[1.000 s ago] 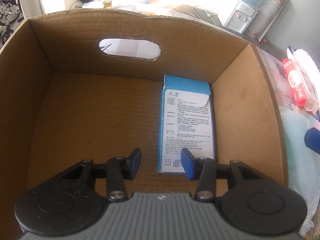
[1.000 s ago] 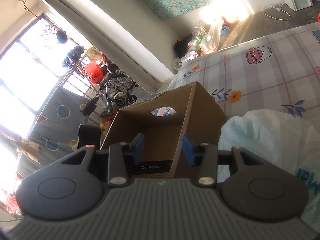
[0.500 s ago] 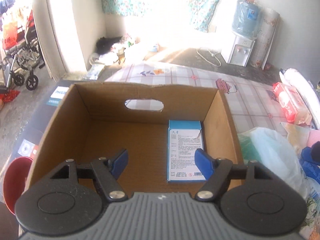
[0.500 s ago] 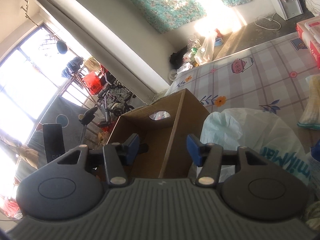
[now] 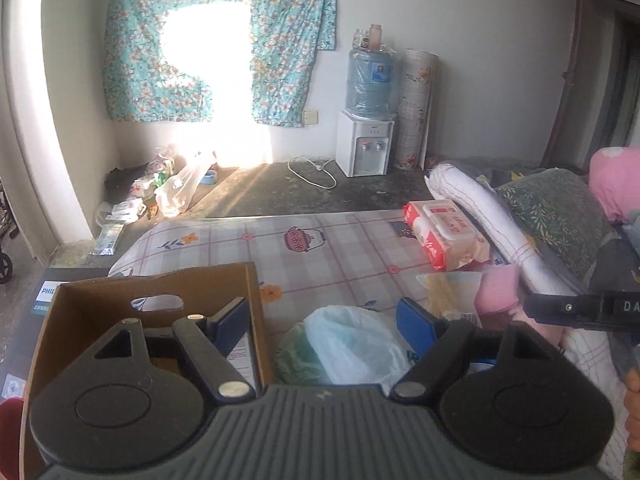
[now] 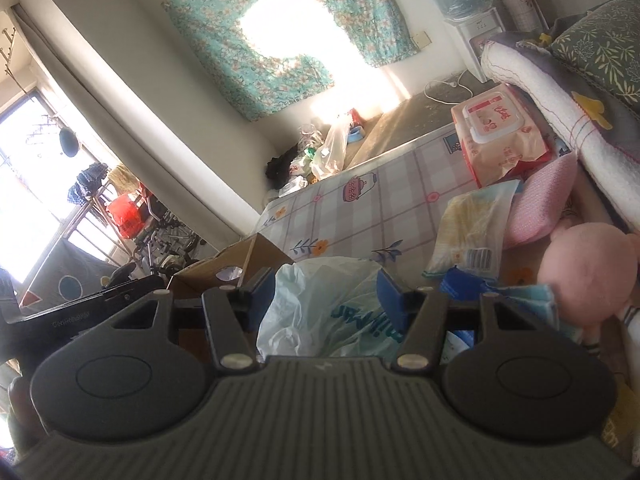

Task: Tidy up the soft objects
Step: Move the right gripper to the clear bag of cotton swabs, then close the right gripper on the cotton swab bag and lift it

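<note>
Bed [image 5: 352, 248], checked sheet: the work surface, bearing all the loose soft goods so that either gripper can reach them. Box [image 5: 256, 300], open-topped cardboard, stands at the bed's near left corner as the collecting bin; inside it a printed carton [image 5: 244, 356] lies flat on the floor against the right wall, leaving the rest of the floor free. Bag [image 6: 332, 304], pale crumpled plastic with something green inside, sits just right of the box, the nearest item. Beyond the bag, toward the bed's right side: pink plush [image 6: 588, 268], wipes pack [image 6: 504, 136], pink cloth [image 6: 540, 204] and a yellow packet [image 6: 476, 224], heaped against rolled bedding.

Left gripper [image 5: 320, 320] hovers above the box's right wall, its jaws having just been opening and now spread wide with nothing between them, consistent with a finished drop. Right gripper [image 6: 324, 288] points at the bag, its jaws having also just been opening; the bag shows between the pads, but they probably stand above it rather than pressing it, the view being foreshortened. The bag is likely the next pick.
</note>
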Tool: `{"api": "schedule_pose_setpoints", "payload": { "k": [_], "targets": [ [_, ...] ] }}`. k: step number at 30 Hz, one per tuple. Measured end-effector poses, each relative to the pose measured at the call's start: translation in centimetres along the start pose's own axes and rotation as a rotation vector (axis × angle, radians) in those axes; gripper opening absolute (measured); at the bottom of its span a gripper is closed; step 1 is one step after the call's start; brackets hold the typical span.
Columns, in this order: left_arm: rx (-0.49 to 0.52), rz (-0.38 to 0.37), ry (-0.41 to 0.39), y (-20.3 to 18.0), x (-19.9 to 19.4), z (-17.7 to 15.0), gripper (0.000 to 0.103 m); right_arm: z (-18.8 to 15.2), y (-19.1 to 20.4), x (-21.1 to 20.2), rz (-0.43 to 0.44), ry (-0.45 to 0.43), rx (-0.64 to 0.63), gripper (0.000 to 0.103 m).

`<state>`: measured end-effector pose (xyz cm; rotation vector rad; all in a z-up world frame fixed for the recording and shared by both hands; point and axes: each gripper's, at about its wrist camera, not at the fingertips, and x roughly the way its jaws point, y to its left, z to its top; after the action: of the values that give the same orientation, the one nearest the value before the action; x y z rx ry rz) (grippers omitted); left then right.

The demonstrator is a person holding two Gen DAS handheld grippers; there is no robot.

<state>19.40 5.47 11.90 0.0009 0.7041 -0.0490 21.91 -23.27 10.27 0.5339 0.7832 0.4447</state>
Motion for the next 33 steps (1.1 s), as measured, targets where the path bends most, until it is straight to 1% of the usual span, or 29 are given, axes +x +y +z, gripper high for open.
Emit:
{"api": "schedule_pose_setpoints", "payload": {
  "k": [5, 7, 9, 10, 12, 14, 15, 17, 18, 24, 26, 29, 33],
  "targets": [
    [0.095, -0.078, 0.059, -5.3, 4.9, 1.6, 0.081, 1.3, -3.9, 0.3, -0.026, 0.018, 0.101, 0.056],
    [0.13, -0.089, 0.1, -7.2, 7.7, 1.9, 0.078, 1.9, -5.2, 1.4, -0.045, 0.034, 0.129, 0.056],
    [0.161, -0.092, 0.136, -8.6, 10.3, 2.1, 0.069, 2.7, -6.3, 2.8, -0.068, 0.056, 0.158, 0.055],
    [0.186, -0.098, 0.157, -9.2, 11.7, 2.1, 0.067, 3.1, -6.9, 3.6, -0.079, 0.073, 0.176, 0.054],
    [0.206, -0.094, 0.197, -10.3, 14.3, 2.0, 0.052, 3.9, -7.9, 5.5, -0.104, 0.104, 0.201, 0.053],
    [0.222, -0.108, 0.232, -11.2, 16.5, 1.8, 0.047, 4.8, -8.6, 7.2, -0.131, 0.128, 0.21, 0.05],
    [0.233, -0.118, 0.248, -11.5, 17.4, 1.6, 0.042, 5.2, -9.0, 8.1, -0.145, 0.14, 0.212, 0.05],
    [0.255, -0.117, 0.29, -12.4, 19.5, 1.3, 0.034, 6.0, -9.7, 9.7, -0.166, 0.167, 0.214, 0.048],
    [0.264, -0.116, 0.31, -12.8, 20.5, 1.1, 0.032, 6.4, -10.2, 10.6, -0.179, 0.182, 0.224, 0.048],
    [0.253, -0.15, 0.423, -14.0, 24.7, 0.4, 0.031, 7.0, -14.0, 15.0, -0.239, 0.26, 0.285, 0.042],
    [0.249, -0.149, 0.45, -14.2, 25.8, 0.3, 0.031, 7.0, -14.5, 16.0, -0.246, 0.278, 0.291, 0.041],
    [0.214, -0.155, 0.49, -14.0, 27.0, 0.1, 0.031, 6.9, -15.0, 17.3, -0.245, 0.295, 0.299, 0.04],
    [0.178, -0.154, 0.516, -13.7, 27.9, -0.2, 0.037, 7.0, -15.7, 19.0, -0.24, 0.321, 0.303, 0.04]
  ]
}}
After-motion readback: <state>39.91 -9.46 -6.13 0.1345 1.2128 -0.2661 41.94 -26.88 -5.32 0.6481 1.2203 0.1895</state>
